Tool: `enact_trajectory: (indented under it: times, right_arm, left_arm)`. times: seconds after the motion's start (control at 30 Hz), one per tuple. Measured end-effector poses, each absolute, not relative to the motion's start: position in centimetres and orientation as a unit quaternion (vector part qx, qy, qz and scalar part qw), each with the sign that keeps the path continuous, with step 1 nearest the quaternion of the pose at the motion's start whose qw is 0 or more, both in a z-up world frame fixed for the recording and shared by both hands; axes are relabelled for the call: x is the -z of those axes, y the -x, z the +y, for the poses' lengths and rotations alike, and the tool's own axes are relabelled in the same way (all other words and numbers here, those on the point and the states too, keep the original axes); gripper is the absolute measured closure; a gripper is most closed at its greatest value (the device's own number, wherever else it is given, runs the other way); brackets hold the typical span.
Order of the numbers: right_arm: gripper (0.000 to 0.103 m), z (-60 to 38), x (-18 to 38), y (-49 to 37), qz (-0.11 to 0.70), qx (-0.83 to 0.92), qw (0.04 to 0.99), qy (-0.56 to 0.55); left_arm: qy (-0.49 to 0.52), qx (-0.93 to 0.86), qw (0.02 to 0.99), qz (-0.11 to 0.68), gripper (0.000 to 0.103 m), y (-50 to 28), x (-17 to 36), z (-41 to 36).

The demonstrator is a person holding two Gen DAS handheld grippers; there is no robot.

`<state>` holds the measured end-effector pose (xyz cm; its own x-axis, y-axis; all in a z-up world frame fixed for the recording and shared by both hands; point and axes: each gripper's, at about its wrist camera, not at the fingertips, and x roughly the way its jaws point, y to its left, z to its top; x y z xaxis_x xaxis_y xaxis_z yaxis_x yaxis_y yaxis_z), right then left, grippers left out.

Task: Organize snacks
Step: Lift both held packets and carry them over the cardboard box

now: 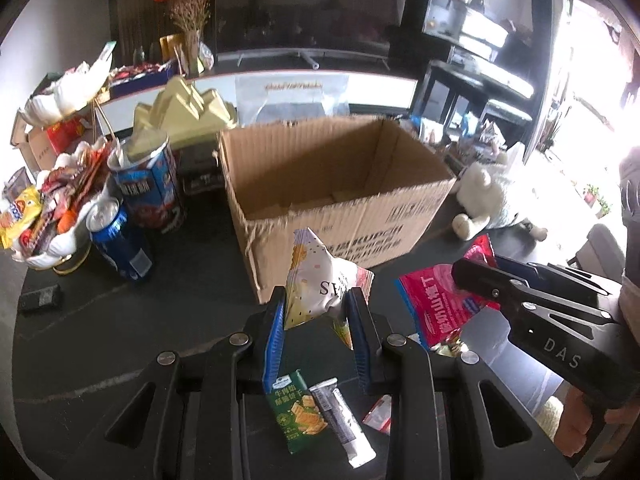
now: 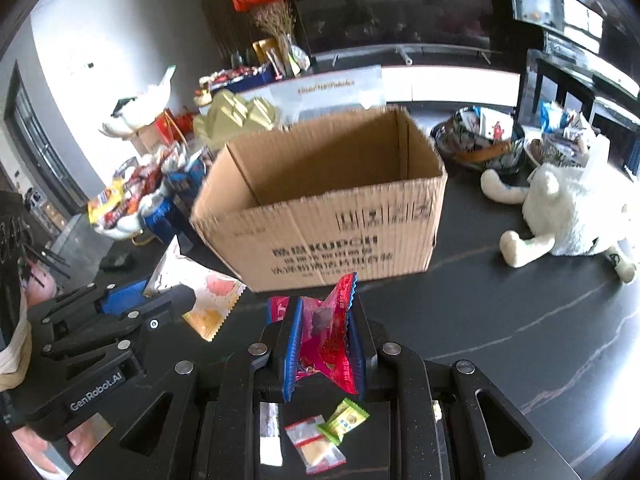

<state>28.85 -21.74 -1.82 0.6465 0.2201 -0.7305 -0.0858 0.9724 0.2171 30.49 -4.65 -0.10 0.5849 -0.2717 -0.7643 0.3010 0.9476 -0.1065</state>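
An open, empty cardboard box (image 1: 340,184) stands on the dark table; it also shows in the right wrist view (image 2: 320,200). My left gripper (image 1: 318,320) is shut on a white snack packet (image 1: 320,280), held just in front of the box; that packet also shows in the right wrist view (image 2: 200,292). My right gripper (image 2: 324,340) is shut on a red snack packet (image 2: 328,328), also in front of the box; it shows in the left wrist view (image 1: 440,300). Small loose snacks lie below: a green cracker pack (image 1: 300,412), a grey bar (image 1: 340,416), a green candy (image 2: 346,420), a clear sachet (image 2: 316,444).
Left of the box stand a blue tube can (image 1: 148,184), a blue drink can (image 1: 116,236) and a white dish heaped with snacks (image 1: 52,208). A white plush toy (image 2: 568,216) lies right of the box, with patterned bowls (image 2: 480,144) behind it.
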Motion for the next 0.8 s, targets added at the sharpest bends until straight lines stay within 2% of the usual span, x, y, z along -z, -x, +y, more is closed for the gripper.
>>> enact_trajectory:
  times: [0.8]
  right_arm:
    - [0.08,-22.4,-6.4,-30.8,0.317,-0.075,0.942,-0.08]
  left_arm:
    - [-0.019,0.159,0.914,0.372,0.073,-32.5,-6.7,-5.1]
